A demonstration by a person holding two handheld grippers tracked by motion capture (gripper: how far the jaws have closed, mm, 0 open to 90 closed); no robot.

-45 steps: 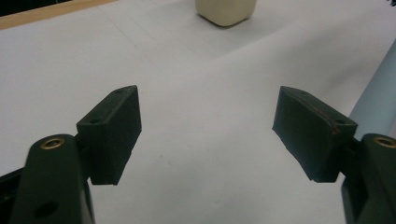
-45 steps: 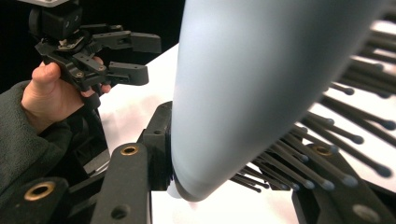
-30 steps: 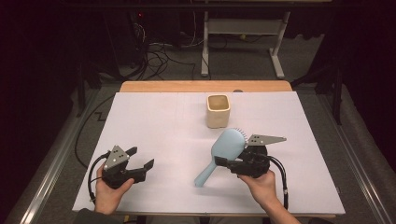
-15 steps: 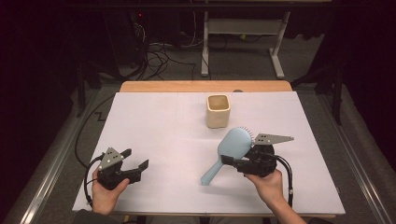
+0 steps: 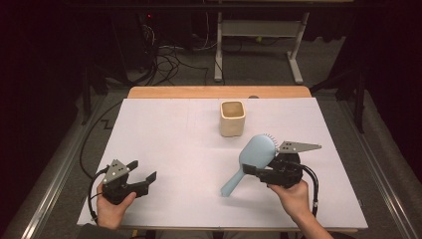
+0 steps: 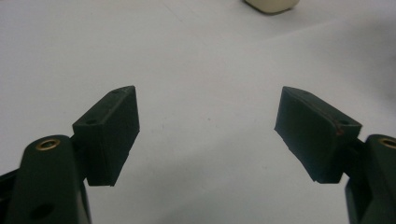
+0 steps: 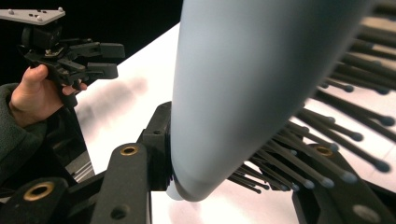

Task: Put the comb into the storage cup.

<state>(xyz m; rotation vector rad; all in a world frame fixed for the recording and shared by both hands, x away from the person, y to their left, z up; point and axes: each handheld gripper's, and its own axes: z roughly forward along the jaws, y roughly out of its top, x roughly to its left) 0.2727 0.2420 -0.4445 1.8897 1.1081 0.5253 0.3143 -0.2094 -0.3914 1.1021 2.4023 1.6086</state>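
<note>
A white sheet (image 5: 174,144) is covering the table, and a strip of wood (image 5: 219,92) is showing along the far edge. A small cream cup (image 5: 232,118) is standing upright on the far middle part of the sheet. It is open at the top. Nothing is lying on the sheet between the cup and the two hands. Behind the table, on the dark floor, cables (image 5: 164,55) are lying in a tangle, and the legs of a pale metal frame (image 5: 259,35) are standing there too.

The right gripper (image 5: 259,172) is holding a light blue hairbrush (image 5: 254,154). Its two black jaws are squeezing the brush near where the round head meets the handle. In the right gripper view, the smooth blue back (image 7: 243,84) is pressing against one jaw, and the dark bristles (image 7: 327,140) with tiny round tips are sticking out toward the other jaw. The brush is tilting, with its head pointing up toward the cup and its handle (image 5: 231,183) hanging down to the near left. The brush head is near the cup but not touching it.

The left gripper (image 5: 140,175) is sitting far off at the near left of the sheet. Its jaws are standing wide open, with only bare white sheet between them.
</note>
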